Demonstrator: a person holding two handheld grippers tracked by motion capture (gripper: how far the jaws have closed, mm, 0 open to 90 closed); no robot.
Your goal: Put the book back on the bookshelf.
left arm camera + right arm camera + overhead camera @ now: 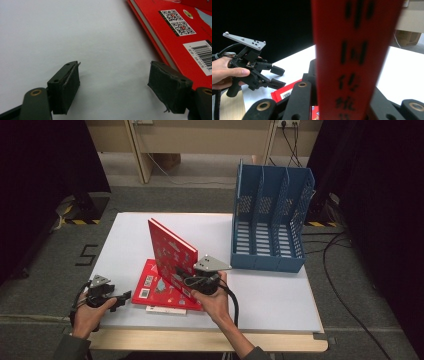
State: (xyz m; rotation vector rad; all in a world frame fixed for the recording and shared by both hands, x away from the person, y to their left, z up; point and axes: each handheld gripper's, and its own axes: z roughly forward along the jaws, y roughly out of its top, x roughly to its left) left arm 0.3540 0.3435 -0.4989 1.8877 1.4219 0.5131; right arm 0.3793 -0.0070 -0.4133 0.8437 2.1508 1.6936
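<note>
Red book (171,254) upright and tilted near mid-table, spine clenched in right gripper (196,281), bottom edge on flat red book (159,291). Left gripper (121,298) released, empty, over white table (270,290) just beside flat book.

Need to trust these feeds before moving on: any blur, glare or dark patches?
Right gripper view: the held red book's spine is close and blurred. Left gripper view: sharp, with soft shadows on the white table. High view: the room's edges are dark, the table evenly lit.
</note>
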